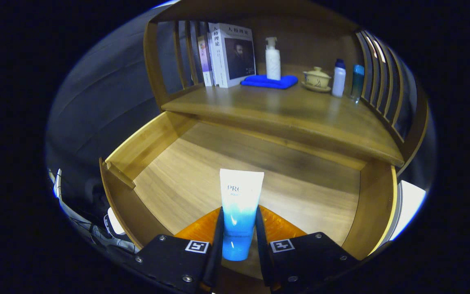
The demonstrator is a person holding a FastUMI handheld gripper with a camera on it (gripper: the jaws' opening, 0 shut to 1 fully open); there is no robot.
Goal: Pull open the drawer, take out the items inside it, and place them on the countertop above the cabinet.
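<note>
Gripper (pixel 238 241) clamped on a white-and-blue tube (pixel 239 212), held upright over the open wooden drawer (pixel 202 163). Beyond, on the countertop (pixel 284 114): books (pixel 229 55), pump bottle (pixel 272 59) on blue cloth (pixel 268 81), lidded cup (pixel 316 78), two small bottles (pixel 339 77).

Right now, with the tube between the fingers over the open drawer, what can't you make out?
- Tube: its sides sit behind the fingers of the gripper, so real pressing is uncertain.
- Drawer: the floor beneath the tube is covered.
- Cup on the countertop: contents hidden under its lid.
</note>
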